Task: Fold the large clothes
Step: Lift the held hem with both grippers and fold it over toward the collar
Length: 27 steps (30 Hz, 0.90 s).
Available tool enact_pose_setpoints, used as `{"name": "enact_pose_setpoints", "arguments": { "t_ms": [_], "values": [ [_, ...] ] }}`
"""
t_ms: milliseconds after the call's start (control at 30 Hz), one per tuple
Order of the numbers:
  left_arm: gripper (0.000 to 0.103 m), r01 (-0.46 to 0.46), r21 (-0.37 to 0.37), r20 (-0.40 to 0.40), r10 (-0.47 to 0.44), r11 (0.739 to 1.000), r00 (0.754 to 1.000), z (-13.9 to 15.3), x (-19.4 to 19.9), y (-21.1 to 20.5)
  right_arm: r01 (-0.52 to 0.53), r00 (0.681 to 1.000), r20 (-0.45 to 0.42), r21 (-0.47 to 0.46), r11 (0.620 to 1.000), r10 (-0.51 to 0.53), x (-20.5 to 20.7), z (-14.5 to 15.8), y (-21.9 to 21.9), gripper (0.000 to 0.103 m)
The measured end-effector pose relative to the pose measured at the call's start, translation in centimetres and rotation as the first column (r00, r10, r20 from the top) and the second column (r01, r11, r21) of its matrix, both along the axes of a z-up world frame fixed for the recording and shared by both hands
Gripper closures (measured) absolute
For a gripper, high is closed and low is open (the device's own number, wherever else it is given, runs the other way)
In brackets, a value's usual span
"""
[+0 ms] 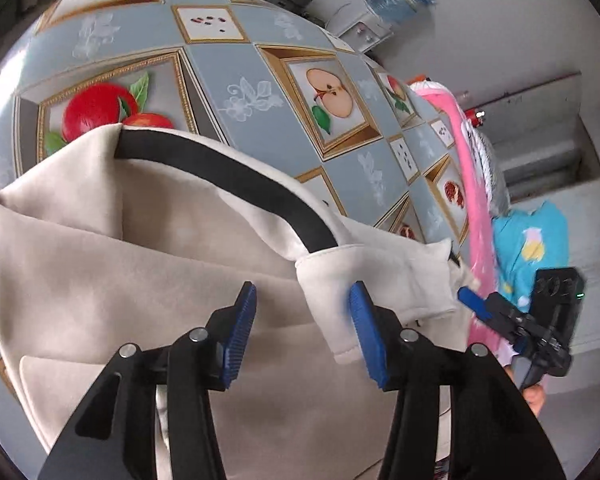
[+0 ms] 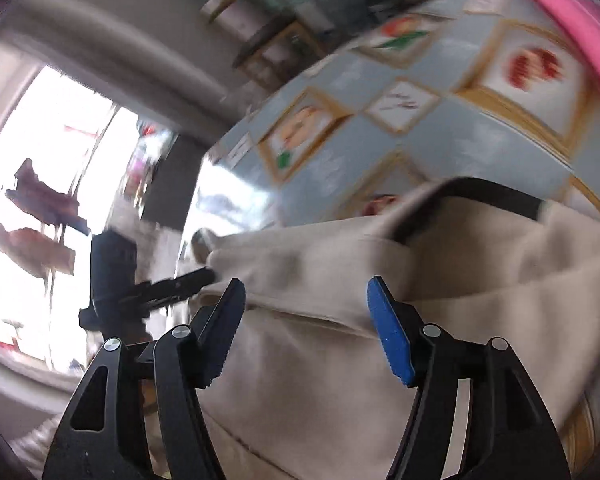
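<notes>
across the lower half of the left wrist frame lies the cream garment [image 1: 148, 248], spread over a table [image 1: 240, 64] covered in a fruit-print cloth. a black band [image 1: 228, 176] curves along its upper edge, and a folded sleeve cuff [image 1: 380, 280] sits right of centre. the left gripper [image 1: 302, 332] stands with jaws apart, nothing pressed between the pads; the cuff edge lies just beside the right-hand pad. the right gripper [image 2: 306, 328], in its own blurred view, likewise has jaws apart above a cloth fold, gripping nothing. judgement: the fabric looks thick, soft and limp, light to moderate in weight, likely to sag and drag. best hold appears to be hemmed edges or the cuff, both layers pinched together. a pink item [image 1: 472, 184] lies at frame right.
</notes>
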<state>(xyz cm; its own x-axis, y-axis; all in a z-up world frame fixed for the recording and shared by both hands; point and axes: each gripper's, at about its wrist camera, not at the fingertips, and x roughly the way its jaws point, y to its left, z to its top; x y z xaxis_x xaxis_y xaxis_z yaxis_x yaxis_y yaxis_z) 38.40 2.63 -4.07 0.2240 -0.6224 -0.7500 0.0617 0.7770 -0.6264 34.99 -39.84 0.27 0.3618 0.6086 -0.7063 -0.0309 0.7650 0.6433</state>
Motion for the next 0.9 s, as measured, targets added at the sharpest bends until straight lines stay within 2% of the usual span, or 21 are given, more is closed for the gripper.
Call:
{"name": "enact_pose_setpoints", "arguments": {
  "t_ms": [67, 167, 300, 467, 567, 633, 733, 767, 800, 900],
  "values": [
    [0.056, -0.001, -0.056, -0.013, 0.001, 0.998, 1.000, 0.1, -0.1, 0.0, 0.046, 0.996, -0.073, 0.043, 0.998, -0.043, 0.4, -1.7, -1.2, 0.041],
    [0.056, 0.025, -0.119, -0.014, -0.027, 0.993, 1.000, 0.6, -0.4, -0.3, 0.039, 0.993, -0.117, 0.088, 0.995, -0.028, 0.4, -2.9, -1.0, 0.042],
    [0.056, 0.079, -0.030, 0.025, -0.079, 0.996, 0.997, 1.1, -0.9, -1.9, -0.004, 0.991, -0.131, 0.078, 0.997, 0.015, 0.4, -3.4, 0.0, 0.050],
    [0.071, 0.126, 0.058, 0.057, -0.130, 0.990, 0.990, 1.0, -1.0, -3.3, -0.037, 0.988, -0.144, 0.091, 0.995, 0.050, 0.4, -3.5, 0.6, 0.069],
    [0.080, 0.174, 0.127, 0.125, -0.189, 0.977, 0.974, 1.5, -1.6, -3.9, -0.133, 0.986, -0.101, -0.001, 0.991, 0.132, 0.1, -2.6, 2.1, 0.084],
    [0.086, 0.209, 0.239, 0.171, -0.253, 0.948, 0.952, 1.4, -1.9, -4.9, -0.182, 0.981, -0.087, -0.088, 0.979, 0.175, -0.1, -2.3, 2.9, 0.087],
    [0.089, 0.235, 0.415, 0.223, -0.349, 0.879, 0.910, 1.1, -2.0, -6.5, -0.241, 0.970, -0.084, -0.232, 0.942, 0.228, 0.3, -2.5, 4.3, 0.089],
    [0.090, 0.234, 0.449, 0.235, -0.367, 0.862, 0.900, 1.0, -1.9, -6.9, -0.251, 0.968, -0.082, -0.268, 0.930, 0.238, 0.5, -2.5, 4.8, 0.090],
    [0.090, 0.225, 0.505, 0.256, -0.393, 0.833, 0.883, 1.0, -1.6, -7.7, -0.257, 0.966, -0.077, -0.306, 0.917, 0.246, 0.8, -2.5, 5.2, 0.090],
    [0.091, 0.192, 0.588, 0.286, -0.424, 0.786, 0.859, 0.8, -0.2, -9.0, -0.246, 0.968, -0.053, -0.386, 0.889, 0.245, 2.5, -2.2, 6.4, 0.090]
  ]
}}
